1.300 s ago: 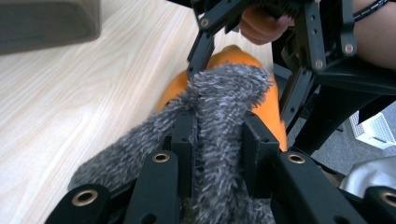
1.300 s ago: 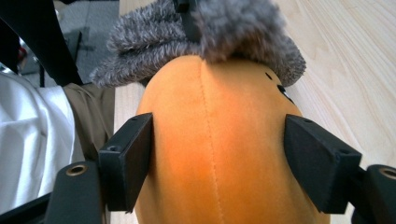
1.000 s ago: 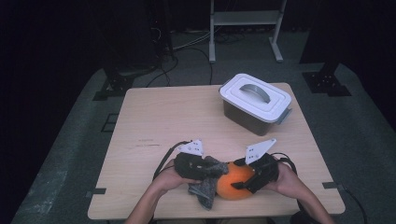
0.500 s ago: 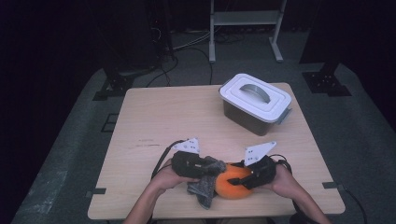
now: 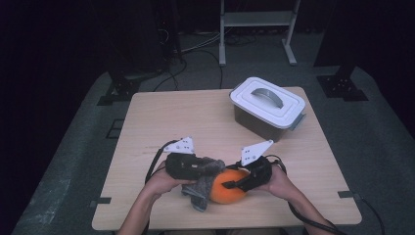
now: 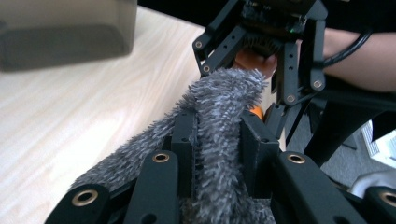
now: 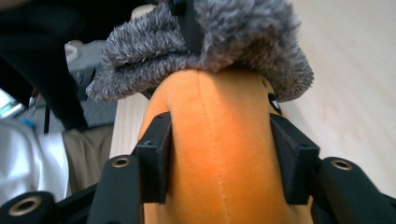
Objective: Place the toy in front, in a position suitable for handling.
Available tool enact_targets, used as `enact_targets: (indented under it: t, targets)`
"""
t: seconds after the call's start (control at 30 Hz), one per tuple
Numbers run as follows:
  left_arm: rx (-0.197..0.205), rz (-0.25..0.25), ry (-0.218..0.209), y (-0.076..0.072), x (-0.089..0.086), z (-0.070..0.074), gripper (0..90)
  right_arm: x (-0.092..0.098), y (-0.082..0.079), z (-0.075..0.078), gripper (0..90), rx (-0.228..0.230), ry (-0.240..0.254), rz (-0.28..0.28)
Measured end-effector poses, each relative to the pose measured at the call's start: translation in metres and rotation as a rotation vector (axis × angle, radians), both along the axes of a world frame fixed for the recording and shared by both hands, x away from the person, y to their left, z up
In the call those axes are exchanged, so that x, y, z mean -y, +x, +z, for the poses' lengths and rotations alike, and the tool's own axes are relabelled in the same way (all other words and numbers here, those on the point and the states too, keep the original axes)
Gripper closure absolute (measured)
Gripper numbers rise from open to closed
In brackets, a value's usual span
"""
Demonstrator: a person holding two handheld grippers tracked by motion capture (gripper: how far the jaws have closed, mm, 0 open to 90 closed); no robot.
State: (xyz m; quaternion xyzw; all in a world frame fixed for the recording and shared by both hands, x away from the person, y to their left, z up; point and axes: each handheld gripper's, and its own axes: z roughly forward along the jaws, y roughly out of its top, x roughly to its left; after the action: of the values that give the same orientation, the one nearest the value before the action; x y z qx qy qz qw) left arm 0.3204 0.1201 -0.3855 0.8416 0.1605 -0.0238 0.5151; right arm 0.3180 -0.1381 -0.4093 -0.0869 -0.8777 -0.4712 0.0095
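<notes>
An orange plush toy [image 5: 226, 188] lies near the table's front edge, with a grey fuzzy cloth [image 5: 200, 190] draped against its left side. My left gripper [image 5: 208, 169] is shut on the grey cloth [image 6: 219, 116], which bulges up between its jaws. My right gripper [image 5: 235, 185] comes in from the right. Its jaws have just been opening a little, but both pads still press the sides of the orange toy [image 7: 215, 154]. In the right gripper view the cloth [image 7: 233, 37] caps the toy's far end.
A dark container with a white handled lid [image 5: 266, 105] stands at the back right of the wooden table [image 5: 171, 122]. Cables trail from both grippers over the front edge. A metal stand and dark floor lie beyond the table.
The right gripper's jaws have closed in onto the orange toy. Both hands, with the toy and the cloth, have shifted slightly to the left.
</notes>
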Motion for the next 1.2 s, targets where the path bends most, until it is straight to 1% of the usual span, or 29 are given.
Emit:
enact_targets:
  t: [0.03, 0.07, 0.17, 0.3, 0.4, 0.5, 0.6, 0.7, 0.73, 0.77, 0.8, 0.83, 0.87, 0.9, 0.93, 1.0, 1.07, 1.1, 1.13, 1.2]
  targets:
    - [-0.007, 0.001, -0.015, 0.000, 0.000, -0.002, 69.8, 0.002, 0.000, -0.001, 43.5, -0.008, 0.008, -0.006]
    - [-0.010, 0.001, -0.022, 0.001, 0.000, -0.003, 69.8, 0.005, 0.000, -0.002, 43.3, -0.006, 0.006, -0.012]
    - [-0.007, 0.002, -0.009, 0.001, 0.000, -0.002, 69.8, 0.015, 0.001, -0.002, 42.8, -0.009, 0.001, -0.017]
    - [-0.014, 0.005, 0.004, 0.003, 0.003, -0.004, 69.5, 0.033, 0.004, -0.003, 42.6, -0.023, 0.017, -0.037]
    - [-0.017, -0.012, -0.004, 0.001, 0.010, -0.006, 69.5, 0.046, 0.005, -0.005, 42.0, -0.033, 0.022, -0.046]
    - [-0.014, -0.025, -0.001, 0.002, 0.019, -0.003, 69.5, 0.054, 0.005, -0.006, 40.4, -0.039, 0.016, -0.053]
    - [-0.010, -0.025, 0.004, 0.003, 0.028, -0.002, 69.5, 0.057, 0.005, -0.005, 35.4, -0.042, 0.003, -0.082]
    - [-0.011, -0.018, 0.005, 0.004, 0.034, 0.000, 69.6, 0.058, 0.002, 0.001, 26.0, -0.063, -0.029, -0.122]
    - [-0.012, -0.020, 0.004, 0.004, 0.035, 0.000, 69.6, 0.058, 0.000, 0.004, 25.3, -0.064, -0.043, -0.133]
    - [-0.012, -0.020, 0.004, 0.004, 0.035, 0.000, 69.6, 0.058, 0.000, 0.004, 25.3, -0.064, -0.043, -0.133]
    - [-0.015, -0.029, 0.002, 0.004, 0.038, -0.001, 69.6, 0.058, -0.009, 0.010, 24.4, -0.037, -0.046, -0.141]
    - [-0.015, -0.029, 0.002, 0.004, 0.038, -0.001, 69.6, 0.058, -0.009, 0.010, 24.4, -0.037, -0.046, -0.141]
    - [-0.012, -0.036, -0.002, 0.003, 0.042, 0.000, 69.6, 0.055, -0.015, 0.015, 22.2, -0.017, -0.051, -0.155]
    - [-0.012, -0.036, -0.002, 0.003, 0.042, 0.000, 69.5, 0.054, -0.017, 0.015, 20.7, -0.010, -0.057, -0.159]
    - [-0.007, -0.033, -0.001, 0.002, 0.046, 0.001, 69.5, 0.050, -0.018, 0.015, 18.9, -0.004, -0.071, -0.164]
    - [-0.002, -0.039, 0.009, 0.001, 0.050, 0.002, 69.5, 0.045, -0.019, 0.014, 17.5, 0.010, -0.096, -0.170]
    - [0.004, -0.045, 0.026, 0.000, 0.050, 0.001, 69.5, 0.041, -0.019, 0.011, 18.1, 0.019, -0.110, -0.163]
    - [0.001, -0.042, 0.026, 0.000, 0.049, 0.001, 69.5, 0.040, -0.018, 0.009, 21.2, 0.011, -0.110, -0.165]
    - [-0.003, -0.040, 0.023, 0.000, 0.048, 0.000, 69.5, 0.041, -0.017, 0.007, 25.0, 0.008, -0.100, -0.162]
    - [-0.009, -0.039, 0.015, 0.001, 0.046, -0.001, 69.5, 0.043, -0.016, 0.003, 37.1, -0.001, -0.075, -0.160]
